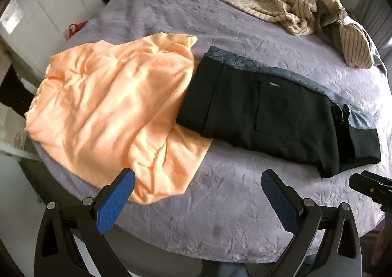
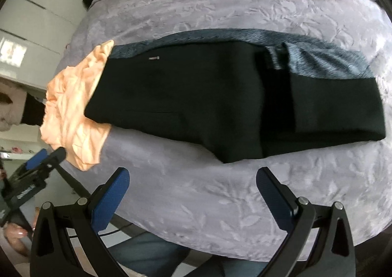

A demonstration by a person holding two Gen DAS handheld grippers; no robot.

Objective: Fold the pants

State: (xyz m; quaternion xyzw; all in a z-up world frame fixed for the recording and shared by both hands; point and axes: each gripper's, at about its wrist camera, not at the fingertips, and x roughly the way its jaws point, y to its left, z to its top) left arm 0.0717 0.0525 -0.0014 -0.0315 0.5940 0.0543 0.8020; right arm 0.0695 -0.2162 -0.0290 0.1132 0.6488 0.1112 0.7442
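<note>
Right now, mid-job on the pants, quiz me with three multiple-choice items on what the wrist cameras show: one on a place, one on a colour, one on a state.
1. Where does the waist end of the black pants lie?
A. on the orange garment
B. on the striped garment
C. off the bed

2. What colour is the bedspread?
A. green
B. lilac-grey
C. red

3. How do the two tools stand?
A. both shut on the pants
B. left shut, right open
C. both open, holding nothing

Answers:
1. A: the pants' end overlaps the orange garment, while the striped garment lies apart at the far side.
2. B: the embossed cover reads lilac-grey in both views.
3. C: the left tool and right tool show fingers spread over bare bedspread.
</note>
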